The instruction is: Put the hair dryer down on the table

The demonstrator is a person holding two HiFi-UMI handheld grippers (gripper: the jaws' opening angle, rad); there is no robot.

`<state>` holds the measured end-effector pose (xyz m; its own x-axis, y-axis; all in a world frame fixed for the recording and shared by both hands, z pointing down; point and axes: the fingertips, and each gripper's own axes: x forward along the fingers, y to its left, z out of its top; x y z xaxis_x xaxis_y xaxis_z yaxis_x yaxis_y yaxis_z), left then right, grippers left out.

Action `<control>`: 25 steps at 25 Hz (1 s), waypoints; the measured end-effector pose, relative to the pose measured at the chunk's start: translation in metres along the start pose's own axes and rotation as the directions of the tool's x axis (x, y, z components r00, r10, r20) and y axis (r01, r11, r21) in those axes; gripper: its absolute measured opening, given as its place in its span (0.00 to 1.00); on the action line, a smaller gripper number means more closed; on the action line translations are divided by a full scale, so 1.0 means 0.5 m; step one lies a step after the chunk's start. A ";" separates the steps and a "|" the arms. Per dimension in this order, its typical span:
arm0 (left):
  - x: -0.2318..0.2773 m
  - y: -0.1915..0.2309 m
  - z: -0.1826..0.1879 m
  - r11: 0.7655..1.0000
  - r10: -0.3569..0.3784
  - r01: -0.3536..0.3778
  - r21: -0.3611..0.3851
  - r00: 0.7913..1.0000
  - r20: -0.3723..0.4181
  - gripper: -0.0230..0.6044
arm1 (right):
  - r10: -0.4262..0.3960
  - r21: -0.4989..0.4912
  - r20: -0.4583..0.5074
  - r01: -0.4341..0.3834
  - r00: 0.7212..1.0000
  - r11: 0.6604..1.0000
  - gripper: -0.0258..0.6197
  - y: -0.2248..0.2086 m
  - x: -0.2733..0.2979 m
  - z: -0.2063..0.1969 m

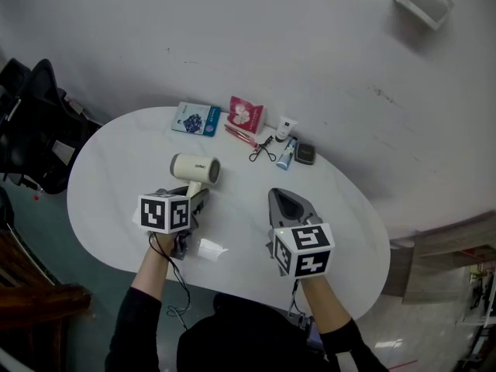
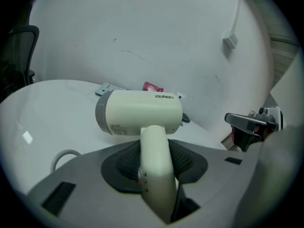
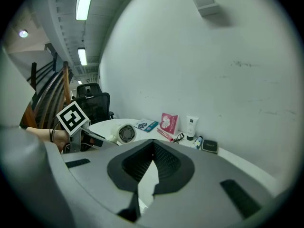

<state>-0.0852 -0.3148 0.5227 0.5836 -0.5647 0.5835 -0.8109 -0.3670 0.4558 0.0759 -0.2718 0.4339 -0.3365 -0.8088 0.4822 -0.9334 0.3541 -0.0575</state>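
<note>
White oval table seen from above. The left gripper is clamped on the handle of a cream dryer, whose barrel lies crosswise over the table's left half. Whether it touches the top is unclear. The right gripper hovers just to its right, jaws together and empty. Small toiletries line the far edge by the wall.

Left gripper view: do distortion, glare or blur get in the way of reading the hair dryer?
Left gripper view: strong fisheye bending with dark corners, yet the hair dryer is sharp, evenly lit, no glare. Right gripper view: same bending; ceiling lights glare brightly. Head view: soft even light, sharp table.
</note>
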 end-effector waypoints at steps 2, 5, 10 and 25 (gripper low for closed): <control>0.011 0.004 -0.011 1.000 0.002 -0.002 -0.008 1.000 -0.021 0.29 | 0.010 0.013 -0.013 -0.010 1.000 1.000 0.04 0.001 0.011 -0.005; 0.028 0.008 -0.026 1.000 0.018 -0.017 0.009 0.998 -0.053 0.29 | 0.025 0.024 -0.034 -0.024 0.999 0.999 0.04 0.004 0.028 -0.014; 0.045 0.009 -0.043 1.000 0.021 -0.020 0.018 0.996 -0.084 0.29 | 0.039 0.012 -0.073 -0.038 0.997 0.999 0.04 0.011 0.055 -0.030; 0.075 0.015 -0.061 0.994 0.086 -0.077 0.081 0.989 -0.121 0.29 | 0.075 -0.026 -0.160 -0.080 0.984 0.996 0.04 0.032 0.114 -0.067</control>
<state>-0.0680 -0.3164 0.5684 0.5126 -0.5009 0.6974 -0.8541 -0.3812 0.3539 0.0459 -0.2967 0.4897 -0.3810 -0.6945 0.6103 -0.9000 0.4298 -0.0729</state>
